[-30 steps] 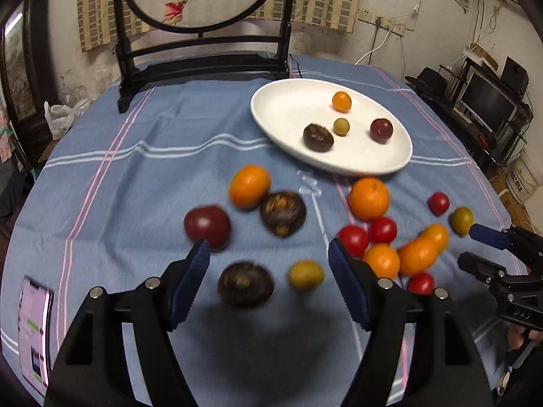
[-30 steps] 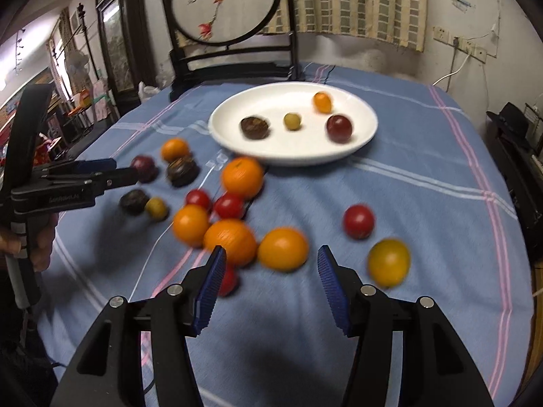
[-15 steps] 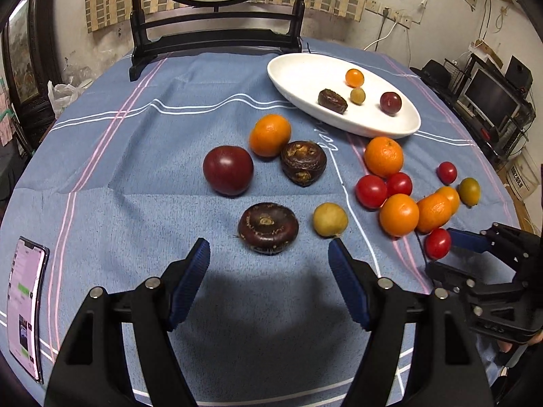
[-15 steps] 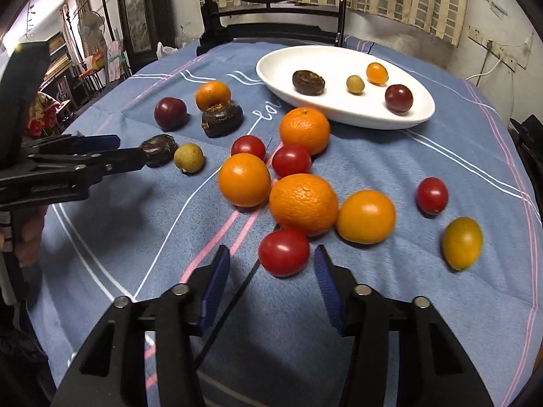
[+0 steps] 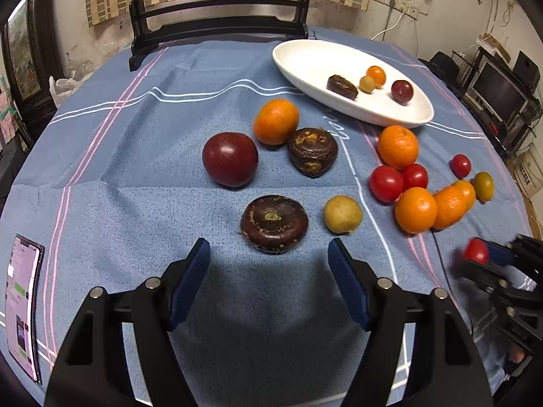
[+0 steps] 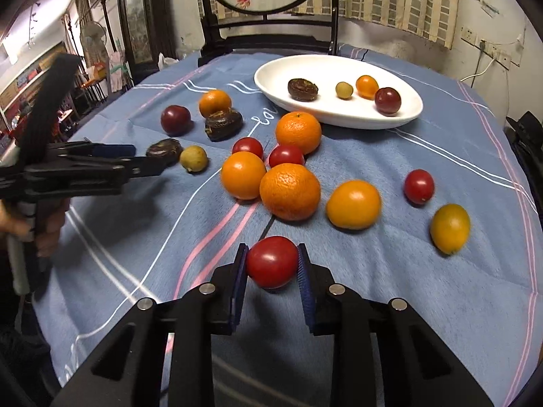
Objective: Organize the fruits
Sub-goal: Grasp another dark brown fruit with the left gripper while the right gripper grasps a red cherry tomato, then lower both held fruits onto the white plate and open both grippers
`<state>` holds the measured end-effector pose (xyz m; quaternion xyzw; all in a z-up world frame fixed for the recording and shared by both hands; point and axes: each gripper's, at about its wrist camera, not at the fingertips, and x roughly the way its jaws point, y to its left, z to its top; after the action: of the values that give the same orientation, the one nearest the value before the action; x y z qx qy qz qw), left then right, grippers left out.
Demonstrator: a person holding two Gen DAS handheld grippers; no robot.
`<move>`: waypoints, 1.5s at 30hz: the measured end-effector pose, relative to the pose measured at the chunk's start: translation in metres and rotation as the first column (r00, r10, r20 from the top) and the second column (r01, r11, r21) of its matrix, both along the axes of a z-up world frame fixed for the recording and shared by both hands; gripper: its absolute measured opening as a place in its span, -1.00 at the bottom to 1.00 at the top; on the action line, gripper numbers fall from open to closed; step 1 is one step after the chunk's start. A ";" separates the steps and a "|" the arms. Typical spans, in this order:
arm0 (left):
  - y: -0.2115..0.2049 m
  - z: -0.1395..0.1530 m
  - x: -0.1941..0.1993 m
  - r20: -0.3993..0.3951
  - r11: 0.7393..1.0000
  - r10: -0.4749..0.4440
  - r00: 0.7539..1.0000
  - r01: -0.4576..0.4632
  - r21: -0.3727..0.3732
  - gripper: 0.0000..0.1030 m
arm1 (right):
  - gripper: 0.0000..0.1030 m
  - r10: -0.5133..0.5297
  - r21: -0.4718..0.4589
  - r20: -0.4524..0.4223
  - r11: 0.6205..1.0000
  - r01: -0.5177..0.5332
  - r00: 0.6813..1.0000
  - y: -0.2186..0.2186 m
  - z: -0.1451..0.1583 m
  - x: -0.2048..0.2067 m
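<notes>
The right gripper [image 6: 272, 264] has just closed its jaws on a red tomato [image 6: 272, 266]; both blue pads press its sides, low over the blue tablecloth [image 6: 424, 288]. The left gripper [image 5: 268, 264] stands about half open with nothing between its pads, just short of a dark brown flat fruit [image 5: 275, 223]. A small yellow-green fruit [image 5: 342, 214] lies just beside that fruit. Beyond them lie a dark red plum [image 5: 230, 159], an orange [image 5: 276, 121] and a second dark brown fruit [image 5: 312, 151]. A cluster of oranges and tomatoes [image 6: 288, 173] lies loose on the cloth. The white oval plate [image 6: 271, 78] at the far side holds four small fruits
</notes>
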<state>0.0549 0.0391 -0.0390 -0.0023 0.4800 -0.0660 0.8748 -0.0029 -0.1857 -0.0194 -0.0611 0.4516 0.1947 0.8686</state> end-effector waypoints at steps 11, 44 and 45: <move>-0.009 -0.005 0.015 0.026 0.999 -0.035 0.999 0.034 0.034 -0.18 | -0.45 0.003 0.034 0.037 0.999 -0.004 0.999 -0.015 0.010 -0.014; -0.094 0.021 0.177 0.044 0.999 -0.045 0.998 0.046 -0.013 -0.17 | -0.35 -0.071 -0.054 0.088 0.996 0.076 0.994 0.000 0.009 0.173; -0.094 0.019 0.177 0.040 0.999 -0.041 0.998 0.042 -0.018 -0.11 | -0.25 -0.069 -0.054 0.081 0.996 0.073 0.994 0.001 0.007 0.176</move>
<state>0.2324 -0.0550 -0.0198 0.0008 0.4617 -0.0885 0.8826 0.1727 -0.1847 -0.0122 -0.0772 0.4242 0.1483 0.8900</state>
